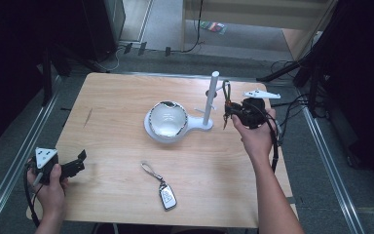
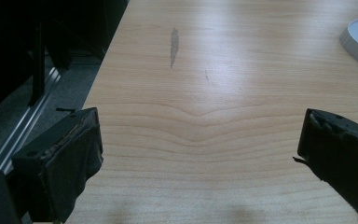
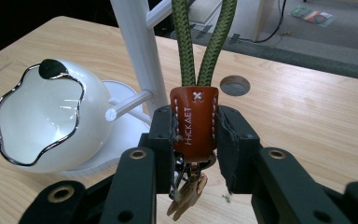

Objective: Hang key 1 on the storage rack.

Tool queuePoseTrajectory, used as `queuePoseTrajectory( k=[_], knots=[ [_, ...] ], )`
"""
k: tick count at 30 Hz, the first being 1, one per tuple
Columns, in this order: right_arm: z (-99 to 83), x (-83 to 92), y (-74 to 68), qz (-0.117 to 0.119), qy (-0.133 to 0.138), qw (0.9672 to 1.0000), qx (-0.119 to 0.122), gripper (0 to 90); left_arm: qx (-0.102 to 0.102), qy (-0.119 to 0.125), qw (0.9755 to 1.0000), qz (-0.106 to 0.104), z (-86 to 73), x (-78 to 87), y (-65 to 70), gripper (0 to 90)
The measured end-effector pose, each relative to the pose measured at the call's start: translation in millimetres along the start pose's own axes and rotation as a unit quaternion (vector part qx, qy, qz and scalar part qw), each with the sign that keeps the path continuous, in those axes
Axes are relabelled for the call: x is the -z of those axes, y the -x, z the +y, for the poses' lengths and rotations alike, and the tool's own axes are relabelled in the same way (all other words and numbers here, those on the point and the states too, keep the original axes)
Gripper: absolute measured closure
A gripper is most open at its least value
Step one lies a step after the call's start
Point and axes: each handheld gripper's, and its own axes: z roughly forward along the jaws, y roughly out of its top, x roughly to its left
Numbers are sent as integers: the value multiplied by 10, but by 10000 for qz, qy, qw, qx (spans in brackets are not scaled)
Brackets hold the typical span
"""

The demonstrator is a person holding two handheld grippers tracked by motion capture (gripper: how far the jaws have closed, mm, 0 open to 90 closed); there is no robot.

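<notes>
My right gripper (image 3: 196,135) jaws clamp the orange-tabbed key strap (image 3: 194,122) beside the white stand (image 1: 209,100). The white bowl (image 1: 167,119) sits empty at its base. My left gripper (image 1: 73,165) jaws gape over bare desk (image 2: 205,116) near its left edge.

A light wooden table (image 1: 126,97) carries a white stand (image 1: 209,102) with bowl (image 1: 167,119) and a key fob (image 1: 167,196).

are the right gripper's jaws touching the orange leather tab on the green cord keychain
Touching. The right gripper view shows both black pads of the right gripper pressed flat against the sides of the orange leather tab, with no gap on either side.
</notes>
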Motion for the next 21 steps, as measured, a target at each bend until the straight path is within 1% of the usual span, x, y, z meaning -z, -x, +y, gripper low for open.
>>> queuePoseTrajectory(
  k=[6, 11, 21],
  knots=[
    [-4, -22, -34, 34, -35, 9999, 96, 696, 3, 9, 10000, -4, 0, -1, 1, 1],
    [-23, -54, -65, 45, -85, 9999, 108, 697, 6, 11, 10000, -5, 0, -1, 1, 2],
    [-50, -120, -122, 82, -176, 9995, 231, 696, 2, 7, 10000, -3, 1, -1, 2, 1]
  ],
)
